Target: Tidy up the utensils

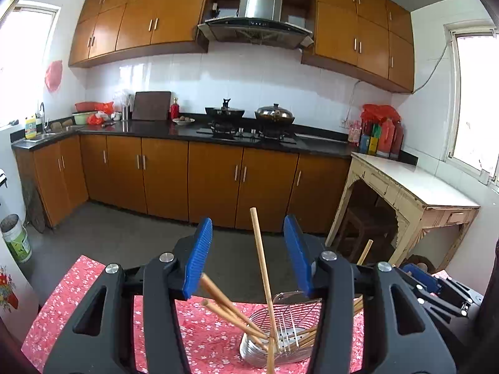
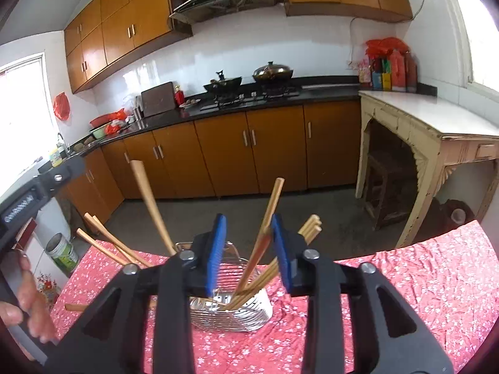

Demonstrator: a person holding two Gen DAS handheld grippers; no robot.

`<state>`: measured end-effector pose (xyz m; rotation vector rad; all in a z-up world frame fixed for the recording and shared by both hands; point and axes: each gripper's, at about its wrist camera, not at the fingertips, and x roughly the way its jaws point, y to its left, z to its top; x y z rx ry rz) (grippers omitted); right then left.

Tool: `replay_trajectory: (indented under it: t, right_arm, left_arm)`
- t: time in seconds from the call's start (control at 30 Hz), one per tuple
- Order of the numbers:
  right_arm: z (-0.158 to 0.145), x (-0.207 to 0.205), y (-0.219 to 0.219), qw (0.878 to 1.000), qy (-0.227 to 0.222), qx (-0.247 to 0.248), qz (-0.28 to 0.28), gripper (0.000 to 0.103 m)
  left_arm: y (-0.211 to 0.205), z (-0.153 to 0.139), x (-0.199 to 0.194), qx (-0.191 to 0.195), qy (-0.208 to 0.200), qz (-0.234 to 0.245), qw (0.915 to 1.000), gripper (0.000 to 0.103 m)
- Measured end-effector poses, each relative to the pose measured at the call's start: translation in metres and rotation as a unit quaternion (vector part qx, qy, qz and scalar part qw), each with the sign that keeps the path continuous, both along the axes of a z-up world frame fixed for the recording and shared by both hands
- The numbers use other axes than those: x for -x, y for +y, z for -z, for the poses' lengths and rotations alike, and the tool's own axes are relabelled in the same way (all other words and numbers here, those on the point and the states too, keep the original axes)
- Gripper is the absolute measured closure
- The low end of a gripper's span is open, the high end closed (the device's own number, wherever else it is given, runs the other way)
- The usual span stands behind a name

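Observation:
A metal wire utensil holder stands on the red floral tablecloth. Several wooden chopsticks lean out of it in different directions. A thicker wooden handle also sticks up from it. My left gripper is open just above the holder; one chopstick stands free between its blue pads. My right gripper is open too, with a chopstick between its pads that leans against the right-hand one. The left gripper's body and a hand show at the left of the right wrist view.
The table's far edge drops to a grey floor. Beyond are brown cabinets, a dark counter with a stove and two pots, and a cream side table at the right. A bucket stands on the floor at the left.

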<state>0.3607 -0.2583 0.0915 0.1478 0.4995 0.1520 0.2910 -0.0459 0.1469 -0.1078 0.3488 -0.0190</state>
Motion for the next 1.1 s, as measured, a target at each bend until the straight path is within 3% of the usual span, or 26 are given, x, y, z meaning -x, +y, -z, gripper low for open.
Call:
replay_trajectory:
  t: [0.17,0.3,0.47,0.57,0.67,0.8,1.1]
  right_arm:
    - [-0.010,0.028,-0.006,0.999,-0.039,0.012,0.021,0.046]
    - [-0.016,0.060,-0.010,0.997,-0.071,0.019,0.037,0.037]
    - [-0.003,0.110,-0.004,0.994,-0.098,0.023,0.031,0.015]
    - [0.010,0.139,0.008,0.993,-0.112,0.030,0.023,0.007]
    - [0.024,0.165,0.017,0.992,-0.121,0.028,0.021,0.004]
    - [0.041,0.188,0.023,0.992,-0.120,0.014,0.030,0.004]
    - [0.062,0.223,0.037,0.988,-0.140,0.047,0.051,0.004]
  left_arm:
    - [0.015,-0.001,0.024,0.006,-0.004,0.005,1.0000,0.048]
    - [0.028,0.001,0.050,0.016,-0.011,0.012,0.9997,0.045]
    - [0.047,0.018,0.094,0.023,-0.022,0.014,0.9994,0.034]
    - [0.053,0.035,0.113,0.025,-0.013,0.019,0.9994,0.030]
    - [0.058,0.051,0.131,0.031,-0.012,0.022,0.9992,0.020]
    - [0.057,0.073,0.153,0.010,-0.015,0.019,0.9996,0.012]
    - [0.058,0.100,0.179,0.004,-0.022,0.014,0.9997,0.003]
